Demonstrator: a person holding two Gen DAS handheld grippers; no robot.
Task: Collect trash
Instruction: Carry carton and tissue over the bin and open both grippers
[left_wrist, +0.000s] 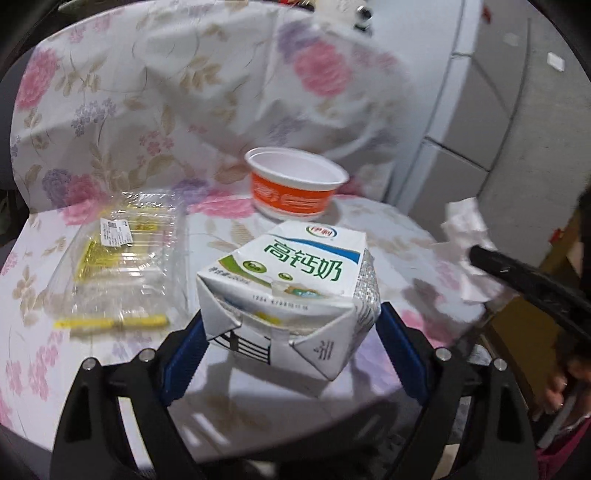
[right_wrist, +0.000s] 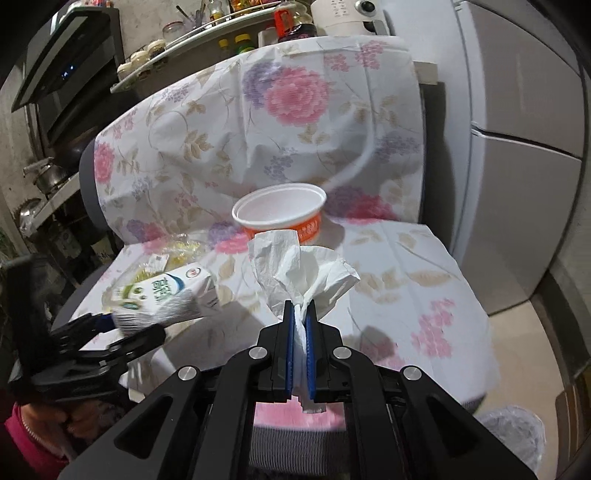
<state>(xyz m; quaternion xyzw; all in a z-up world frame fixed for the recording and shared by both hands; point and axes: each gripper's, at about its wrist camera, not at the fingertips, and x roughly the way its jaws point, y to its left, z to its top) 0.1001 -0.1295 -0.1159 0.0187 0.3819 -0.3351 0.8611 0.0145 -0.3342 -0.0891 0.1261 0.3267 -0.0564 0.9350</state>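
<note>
Above the flowered cloth (left_wrist: 110, 110), a milk carton (left_wrist: 291, 295) is clamped between the blue pads of the left gripper (left_wrist: 291, 332). A crumpled tissue (right_wrist: 299, 273) is pinched in the closed right gripper (right_wrist: 300, 314) — an orange cup (left_wrist: 295, 184) and a clear plastic tray (left_wrist: 122, 254) are left lying on the cloth.

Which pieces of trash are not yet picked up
The orange cup and clear plastic tray lie on the cloth; the milk carton and tissue are gripped.
</note>
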